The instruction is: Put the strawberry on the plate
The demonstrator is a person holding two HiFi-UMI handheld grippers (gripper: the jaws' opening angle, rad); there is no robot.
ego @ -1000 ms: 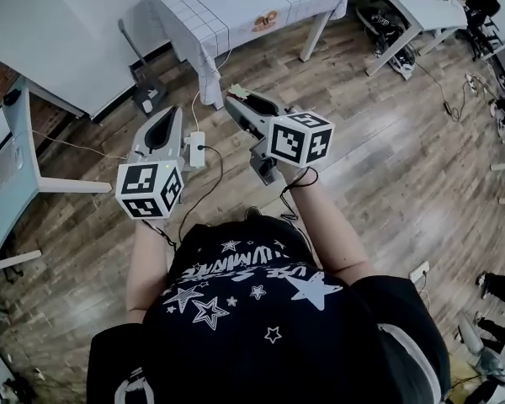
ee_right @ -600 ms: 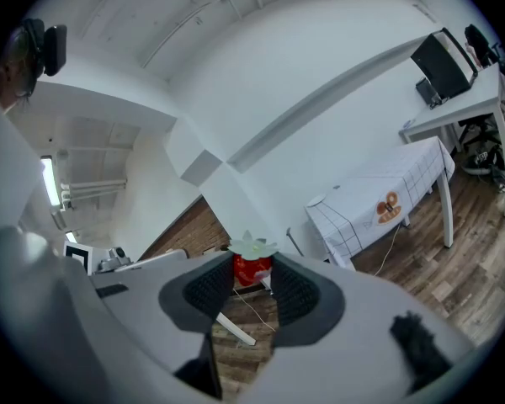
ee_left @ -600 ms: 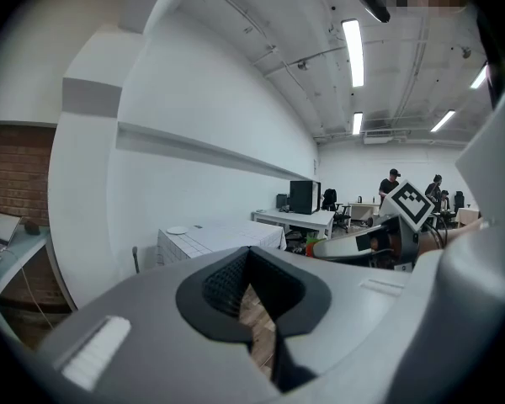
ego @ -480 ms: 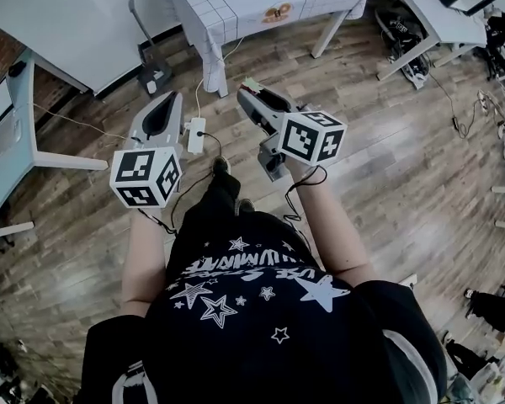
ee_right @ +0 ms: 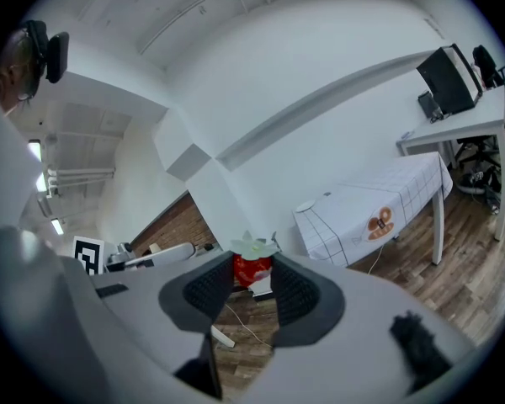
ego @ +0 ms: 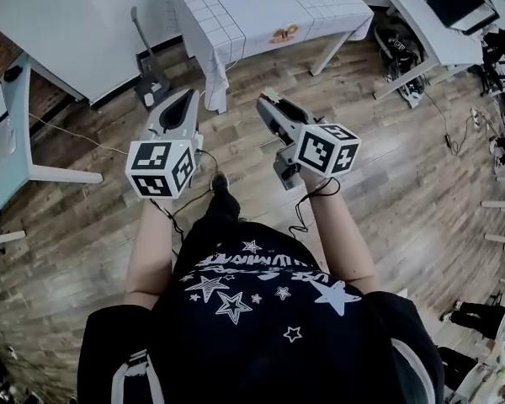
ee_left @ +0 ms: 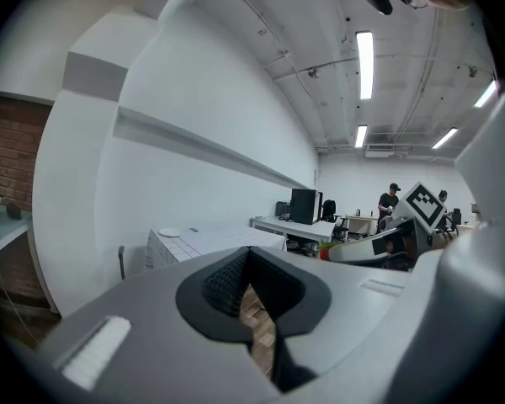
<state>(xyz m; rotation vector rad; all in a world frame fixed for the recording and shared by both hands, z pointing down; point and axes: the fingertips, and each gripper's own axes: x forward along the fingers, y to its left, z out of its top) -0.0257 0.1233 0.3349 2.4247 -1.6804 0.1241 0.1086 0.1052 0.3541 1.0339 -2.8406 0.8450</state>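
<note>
Over open floor (ego: pixel 404 183) short of the table (ego: pixel 261 7), right gripper (ego: pixel 269 101) pinches strawberry (ee_right: pixel 252 269); left gripper (ego: pixel 188 95) fingers (ee_left: pixel 221 283) closed.

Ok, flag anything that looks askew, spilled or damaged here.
Nothing stands out. The strawberry sits intact between the right gripper's pads, leaves up. The plate lies flat on the clothed table ahead.
</note>
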